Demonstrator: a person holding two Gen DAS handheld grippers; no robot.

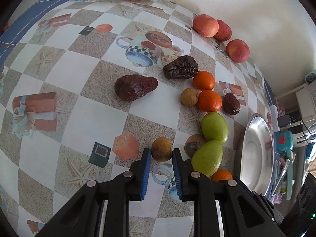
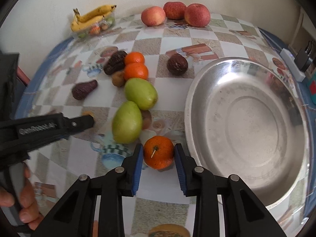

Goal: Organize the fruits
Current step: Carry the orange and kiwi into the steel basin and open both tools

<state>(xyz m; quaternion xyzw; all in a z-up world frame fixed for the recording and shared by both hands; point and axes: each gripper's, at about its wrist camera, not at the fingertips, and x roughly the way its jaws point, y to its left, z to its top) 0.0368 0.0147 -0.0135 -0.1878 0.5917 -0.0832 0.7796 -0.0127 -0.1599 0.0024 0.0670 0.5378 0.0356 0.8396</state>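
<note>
Here the left gripper (image 1: 161, 155) brackets a brown fruit (image 1: 161, 149), the right gripper (image 2: 158, 154) a tangerine (image 2: 158, 152); contact unclear.

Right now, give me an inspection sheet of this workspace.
Surface: table under a checkered printed cloth.
Job's things: metal bowl holds nothing; three apples by the wall; two green fruits; oranges, dark wrinkled fruits and small brown fruits loose.
Clutter: bananas on a clear fruit box.
Grippers: left gripper flanks a small brown fruit; right gripper flanks an orange; contact is unclear for both.
Cables: black leads off the table's edge.
Surroundings: pale wall, shelving beyond.
</note>
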